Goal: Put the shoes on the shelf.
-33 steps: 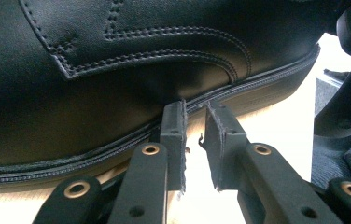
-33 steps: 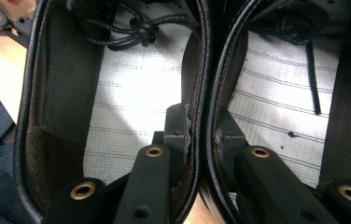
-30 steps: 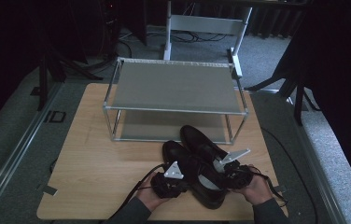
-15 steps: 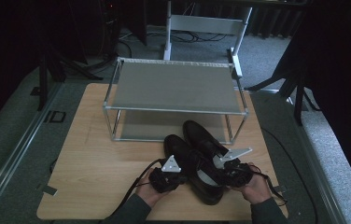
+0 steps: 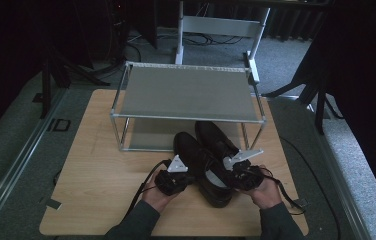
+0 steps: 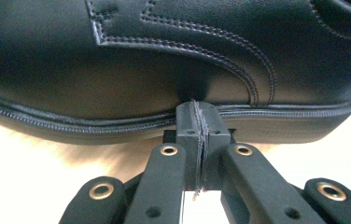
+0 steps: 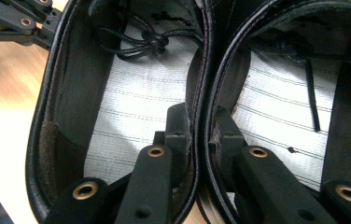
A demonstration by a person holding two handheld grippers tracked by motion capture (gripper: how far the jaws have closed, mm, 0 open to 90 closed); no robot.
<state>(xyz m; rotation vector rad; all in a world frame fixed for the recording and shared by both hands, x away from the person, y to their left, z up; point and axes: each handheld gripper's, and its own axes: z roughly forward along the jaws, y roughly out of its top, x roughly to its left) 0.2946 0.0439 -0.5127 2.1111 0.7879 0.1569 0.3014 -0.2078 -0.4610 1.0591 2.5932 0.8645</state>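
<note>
The right tool [image 7: 200, 123] clamps both black shoes' [image 5: 211, 160] adjoining collars together — the left tool [image 6: 197, 116], clenched empty, presses one shoe's side on the counter [image 5: 96, 165].

No text, label, brand, number or sign can be read anywhere. The grey insoles of the black shoes [image 7: 131, 116] ahead of the right hand-held gripper [image 7: 200, 135] carry only faint ruled lines and a dark, illegible smudge near the laces.
</note>
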